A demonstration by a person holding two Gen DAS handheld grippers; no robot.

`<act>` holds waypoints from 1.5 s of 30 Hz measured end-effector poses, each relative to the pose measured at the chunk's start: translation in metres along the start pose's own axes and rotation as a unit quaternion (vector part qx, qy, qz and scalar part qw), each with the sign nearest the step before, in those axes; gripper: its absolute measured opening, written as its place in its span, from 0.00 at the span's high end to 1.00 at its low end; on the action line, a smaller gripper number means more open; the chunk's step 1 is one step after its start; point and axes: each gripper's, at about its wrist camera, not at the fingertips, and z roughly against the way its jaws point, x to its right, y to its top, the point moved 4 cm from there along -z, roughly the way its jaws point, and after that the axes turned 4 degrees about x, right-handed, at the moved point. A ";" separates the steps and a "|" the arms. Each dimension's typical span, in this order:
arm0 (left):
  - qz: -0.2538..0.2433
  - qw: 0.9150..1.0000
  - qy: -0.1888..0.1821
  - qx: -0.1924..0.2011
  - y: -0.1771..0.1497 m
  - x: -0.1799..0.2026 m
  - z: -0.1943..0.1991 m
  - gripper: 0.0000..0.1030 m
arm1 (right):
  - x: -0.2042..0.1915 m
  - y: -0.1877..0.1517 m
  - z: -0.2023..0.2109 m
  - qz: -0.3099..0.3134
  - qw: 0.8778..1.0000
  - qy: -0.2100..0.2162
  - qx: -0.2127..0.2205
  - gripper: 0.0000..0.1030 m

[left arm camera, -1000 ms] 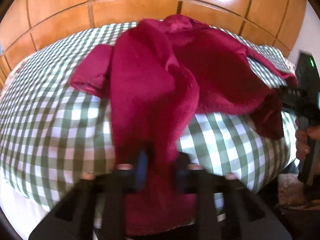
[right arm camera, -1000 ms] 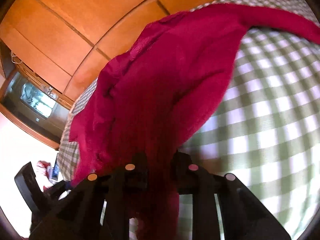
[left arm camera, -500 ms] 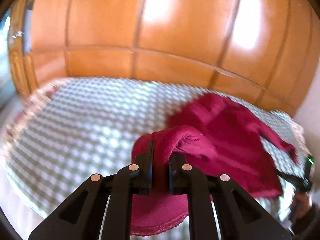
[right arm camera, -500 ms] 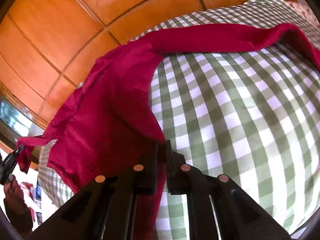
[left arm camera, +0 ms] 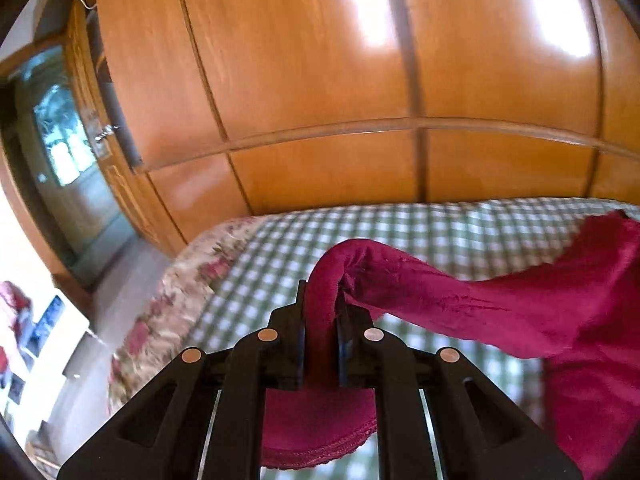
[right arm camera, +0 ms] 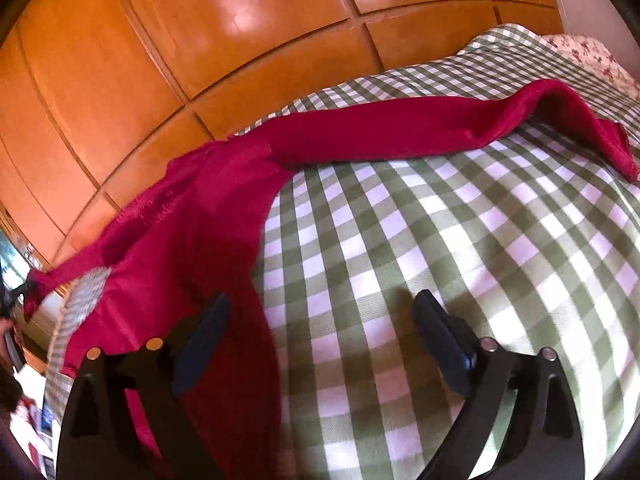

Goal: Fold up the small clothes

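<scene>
A dark red fleece garment lies across the green-and-white checked bed. My left gripper is shut on a cuff or hem of it and holds that end lifted above the bed. In the right wrist view the garment stretches from the lower left along the back, with one sleeve running right. My right gripper is open and empty over the checked cover; its left finger sits over the garment's edge.
A tall glossy wooden wardrobe stands right behind the bed. A floral sheet edge marks the bed's left side, with floor and a doorway beyond. The floral edge also shows in the right wrist view.
My right gripper has opened and let go of the garment, which now lies on the bed. My left gripper has carried its held end up and to the left, pulling the cloth out long.
</scene>
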 end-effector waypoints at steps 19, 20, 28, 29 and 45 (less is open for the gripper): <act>0.021 0.987 0.103 -0.126 -0.063 -0.016 -0.122 0.33 | -0.011 -0.017 -0.010 0.067 0.997 -0.024 0.009 0.02; 0.036 0.986 0.103 -0.127 -0.068 -0.023 -0.116 0.29 | -0.011 -0.017 -0.010 0.067 0.997 -0.024 0.008 0.02; 0.131 0.990 -0.022 -0.049 -0.094 -0.015 -0.030 0.25 | -0.012 -0.016 -0.011 0.066 0.997 -0.026 0.008 0.02; 0.132 0.989 -0.058 -0.043 -0.096 -0.003 -0.014 0.25 | -0.012 -0.016 -0.011 0.067 0.997 -0.026 0.007 0.02; 0.086 0.922 -0.344 -0.157 -0.165 0.150 0.048 0.64 | -0.039 -0.035 0.001 0.001 0.985 0.139 -0.099 0.64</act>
